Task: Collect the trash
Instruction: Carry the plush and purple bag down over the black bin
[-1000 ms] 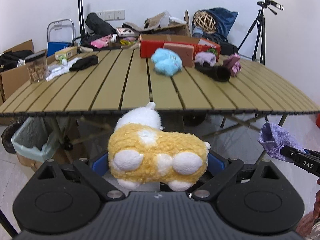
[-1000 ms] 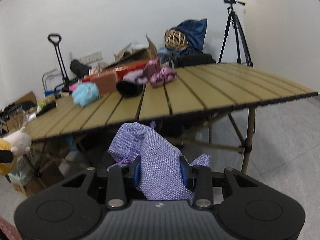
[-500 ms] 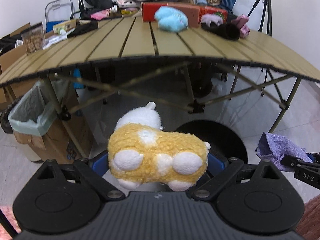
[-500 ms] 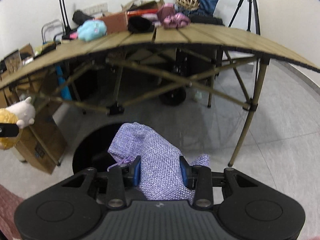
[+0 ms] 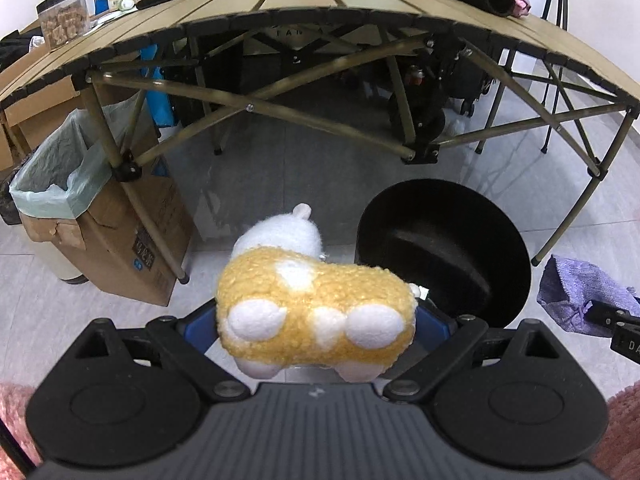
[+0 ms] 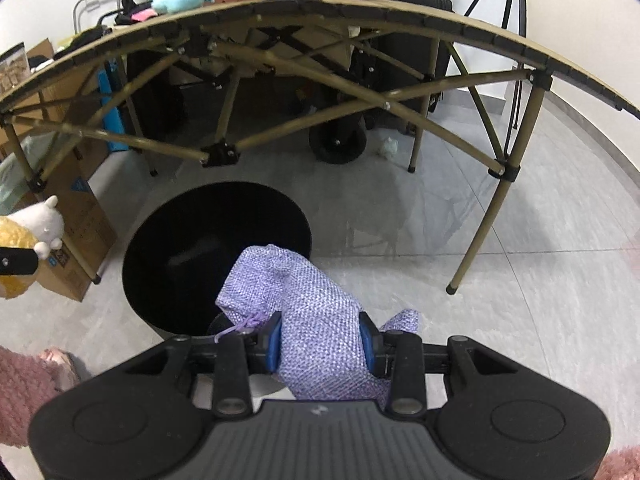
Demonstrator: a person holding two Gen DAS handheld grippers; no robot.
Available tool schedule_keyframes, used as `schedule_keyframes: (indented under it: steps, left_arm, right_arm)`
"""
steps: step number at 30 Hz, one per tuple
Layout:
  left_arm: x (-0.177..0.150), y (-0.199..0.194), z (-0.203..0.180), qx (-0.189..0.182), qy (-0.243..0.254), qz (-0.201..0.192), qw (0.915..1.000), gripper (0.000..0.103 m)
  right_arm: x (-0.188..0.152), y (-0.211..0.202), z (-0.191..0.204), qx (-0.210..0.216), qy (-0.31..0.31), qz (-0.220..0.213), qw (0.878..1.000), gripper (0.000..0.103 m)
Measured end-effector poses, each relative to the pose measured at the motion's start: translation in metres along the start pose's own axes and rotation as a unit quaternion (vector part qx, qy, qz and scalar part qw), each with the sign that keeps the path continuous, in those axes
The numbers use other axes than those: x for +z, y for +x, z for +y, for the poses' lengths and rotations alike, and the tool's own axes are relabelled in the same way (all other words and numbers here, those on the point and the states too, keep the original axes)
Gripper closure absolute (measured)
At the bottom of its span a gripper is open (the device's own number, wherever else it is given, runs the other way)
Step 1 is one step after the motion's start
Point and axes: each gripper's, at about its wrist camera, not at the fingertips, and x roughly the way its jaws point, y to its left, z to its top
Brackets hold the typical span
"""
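Note:
My left gripper (image 5: pixel 316 320) is shut on a yellow and white plush toy (image 5: pixel 312 304) and holds it above the floor, just left of a round black bin (image 5: pixel 444 248). The toy also shows at the left edge of the right wrist view (image 6: pixel 24 248). My right gripper (image 6: pixel 320 340) is shut on a purple woven pouch (image 6: pixel 304 320) and holds it over the near right rim of the black bin (image 6: pixel 216 252). The pouch also shows at the right edge of the left wrist view (image 5: pixel 580 292). The bin looks empty inside.
A folding slatted table (image 5: pixel 360 4) stands beyond the bin, with plush toys, dark cloth and boxes on top. Its crossed legs (image 6: pixel 224 152) reach down behind the bin. A cardboard box with a green bag liner (image 5: pixel 80 200) stands at the left. A tripod (image 6: pixel 508 0) stands far right.
Both grippers have dropped from table height to below the table edge and tilted down. The black bin has come into view under them. Both still hold their items.

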Motion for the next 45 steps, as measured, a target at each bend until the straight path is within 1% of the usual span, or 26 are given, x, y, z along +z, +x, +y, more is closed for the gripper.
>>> schedule_keyframes:
  steps: [6, 10, 18, 25, 34, 42, 45]
  left_arm:
    - [-0.002, 0.016, 0.000, 0.010, -0.002, 0.030, 0.9995, 0.007]
    - [-0.003, 0.023, -0.003, 0.012, 0.000, 0.042, 0.9990, 0.007]
    - [0.000, 0.029, -0.013, 0.004, 0.012, 0.048, 0.9988, 0.007]
    - [0.007, 0.032, -0.037, -0.010, 0.038, 0.045, 0.9982, 0.006]
    - [0.021, 0.040, -0.073, -0.034, 0.063, 0.049, 0.9962, 0.006]
    - [0.033, 0.056, -0.097, -0.040, 0.071, 0.063, 0.9947, 0.006]
    - [0.040, 0.064, -0.105, -0.038, 0.072, 0.067, 0.9944, 0.006]
  right_arm:
    - [-0.004, 0.005, 0.000, -0.008, 0.001, 0.021, 1.000, 0.067]
    - [-0.007, 0.011, 0.001, -0.015, -0.002, 0.039, 0.999, 0.067]
    - [-0.007, 0.018, 0.001, -0.025, 0.002, 0.059, 0.998, 0.067]
    - [-0.006, 0.029, -0.008, -0.039, 0.023, 0.070, 0.996, 0.067]
    - [0.000, 0.037, -0.025, -0.056, 0.060, 0.069, 0.994, 0.067]
    - [0.015, 0.034, -0.046, -0.077, 0.083, 0.046, 0.992, 0.067]
    - [0.022, 0.029, -0.050, -0.076, 0.089, 0.033, 0.993, 0.067]
